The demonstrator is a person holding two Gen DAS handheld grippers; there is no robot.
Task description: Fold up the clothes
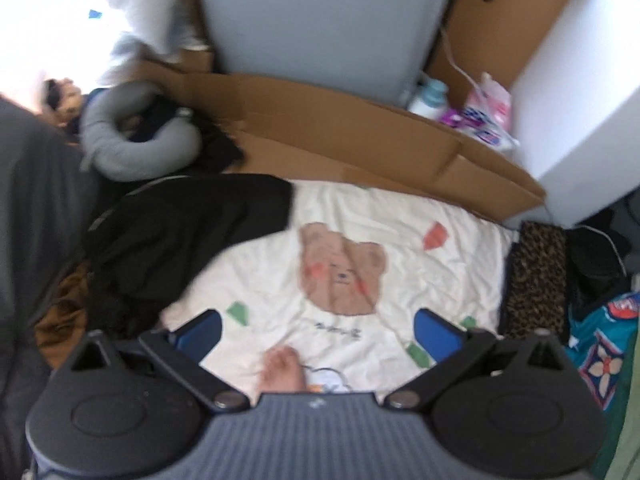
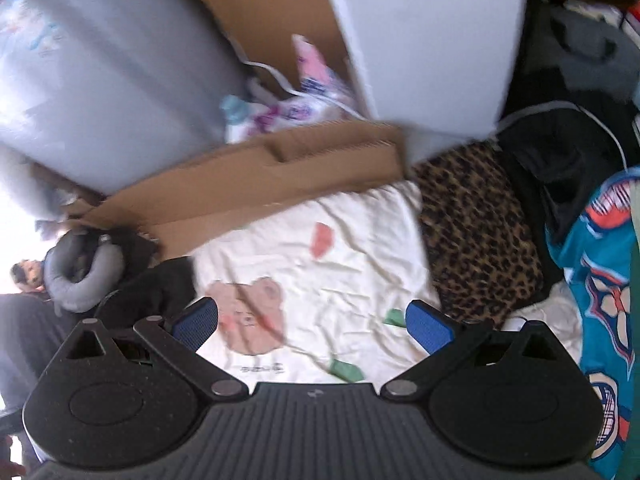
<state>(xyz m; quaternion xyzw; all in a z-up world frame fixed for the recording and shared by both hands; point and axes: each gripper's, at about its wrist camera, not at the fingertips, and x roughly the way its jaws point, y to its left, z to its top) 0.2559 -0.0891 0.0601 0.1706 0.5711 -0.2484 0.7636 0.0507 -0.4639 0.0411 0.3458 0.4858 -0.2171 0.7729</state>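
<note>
A cream cloth with a brown bear print (image 1: 360,248) lies spread flat; it also shows in the right wrist view (image 2: 320,264). My left gripper (image 1: 318,332) is open above its near edge, holding nothing. My right gripper (image 2: 312,320) is open above the same cloth, holding nothing. A black garment (image 1: 188,232) lies bunched over the cloth's left side; it shows at the left in the right wrist view (image 2: 160,284). A folded leopard-print garment (image 1: 536,280) lies right of the cloth, also in the right wrist view (image 2: 476,236).
Flattened brown cardboard (image 1: 360,132) borders the cloth's far edge. A grey panel (image 1: 320,20) and a white box (image 1: 580,100) stand behind. A grey neck pillow (image 1: 136,148) lies far left. A teal patterned fabric (image 2: 600,280) lies at the right. A bare foot (image 1: 282,372) rests on the cloth's near edge.
</note>
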